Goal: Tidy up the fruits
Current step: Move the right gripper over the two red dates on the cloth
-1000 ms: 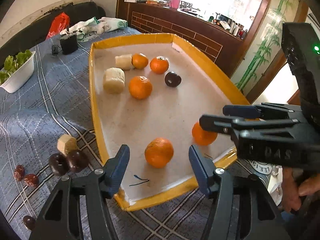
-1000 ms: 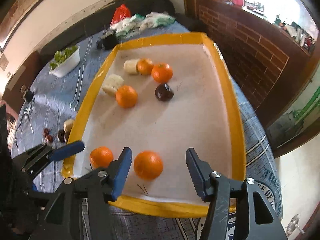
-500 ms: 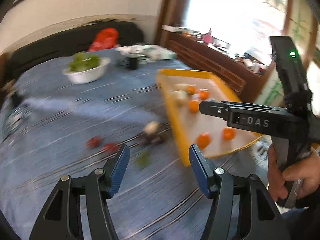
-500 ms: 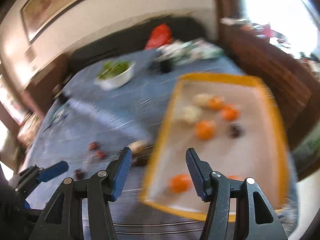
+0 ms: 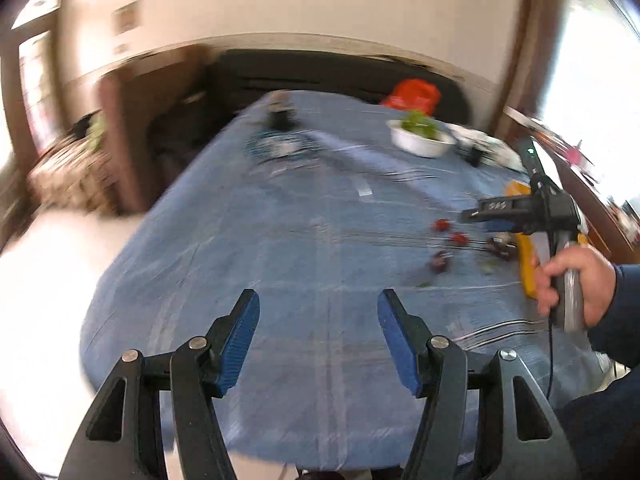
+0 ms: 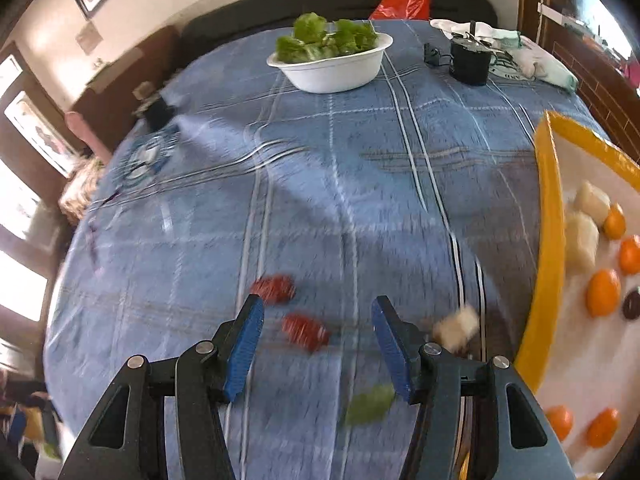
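My right gripper (image 6: 318,344) is open and empty above the blue tablecloth; a red date (image 6: 305,331) lies between its fingers, another date (image 6: 274,288) just beyond. A pale cube (image 6: 457,326) and a green leaf (image 6: 370,404) lie to the right. The yellow-rimmed tray (image 6: 546,248) at the right holds several oranges (image 6: 603,292), pale chunks (image 6: 582,240) and a dark plum (image 6: 632,305). My left gripper (image 5: 318,338) is open and empty over bare cloth at the table's near left. The right gripper (image 5: 520,210) shows there above the dates (image 5: 442,225).
A white bowl of lettuce (image 6: 332,60) stands at the far middle of the table. A black device (image 6: 468,60) and folded cloths (image 6: 536,60) lie at the far right. A red bag (image 6: 402,0) sits behind. The table's left edge (image 5: 132,240) drops to the floor.
Both grippers have swung left, away from the tray and its oranges. The right one now hangs over the dates on the cloth; the left one faces the table's left part. Both stayed open.
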{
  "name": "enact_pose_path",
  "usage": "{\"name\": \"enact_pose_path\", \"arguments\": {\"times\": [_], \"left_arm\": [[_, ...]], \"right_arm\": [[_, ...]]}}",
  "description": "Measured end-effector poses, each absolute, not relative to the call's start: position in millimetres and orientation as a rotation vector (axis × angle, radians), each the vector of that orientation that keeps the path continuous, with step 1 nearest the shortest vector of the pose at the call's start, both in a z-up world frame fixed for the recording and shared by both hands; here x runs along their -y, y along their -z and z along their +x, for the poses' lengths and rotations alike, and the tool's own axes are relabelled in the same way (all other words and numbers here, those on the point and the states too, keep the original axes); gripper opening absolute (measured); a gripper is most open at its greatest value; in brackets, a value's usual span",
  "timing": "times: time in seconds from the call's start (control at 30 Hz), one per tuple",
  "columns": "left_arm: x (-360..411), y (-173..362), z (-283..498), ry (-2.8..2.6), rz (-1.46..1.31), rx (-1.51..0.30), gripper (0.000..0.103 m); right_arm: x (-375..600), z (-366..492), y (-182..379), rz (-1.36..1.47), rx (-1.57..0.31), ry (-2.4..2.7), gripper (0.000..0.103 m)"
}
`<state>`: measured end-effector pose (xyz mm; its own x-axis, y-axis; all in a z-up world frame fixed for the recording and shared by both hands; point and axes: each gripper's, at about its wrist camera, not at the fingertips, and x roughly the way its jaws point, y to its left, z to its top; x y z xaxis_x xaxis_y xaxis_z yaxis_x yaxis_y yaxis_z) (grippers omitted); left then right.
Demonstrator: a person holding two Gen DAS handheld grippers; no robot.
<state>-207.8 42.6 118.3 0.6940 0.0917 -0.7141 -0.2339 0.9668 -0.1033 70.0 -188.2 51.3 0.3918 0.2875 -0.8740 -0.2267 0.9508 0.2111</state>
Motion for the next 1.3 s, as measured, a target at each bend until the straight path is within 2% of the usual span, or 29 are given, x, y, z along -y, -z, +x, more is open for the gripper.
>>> {"name": "enact_pose_path", "arguments": {"times": [0.1, 0.33, 1.3], "left_arm": [[-55, -115, -244, -0.310, -0.241, -0.780, 0.061], [-61, -109, -301, -0.495, -0.338, -0.754, 0.061], [-68, -109, -326, -0.561, -0.343, -0.764, 0.061]], "right_arm": [[179, 93, -41, 0.011, -1.149, -0.306, 0.060], [155, 116, -30, -0.041, -1.186, -0.329, 0.047], [136, 102, -30, -0.117, -1.148, -0.253, 0.047]]}}
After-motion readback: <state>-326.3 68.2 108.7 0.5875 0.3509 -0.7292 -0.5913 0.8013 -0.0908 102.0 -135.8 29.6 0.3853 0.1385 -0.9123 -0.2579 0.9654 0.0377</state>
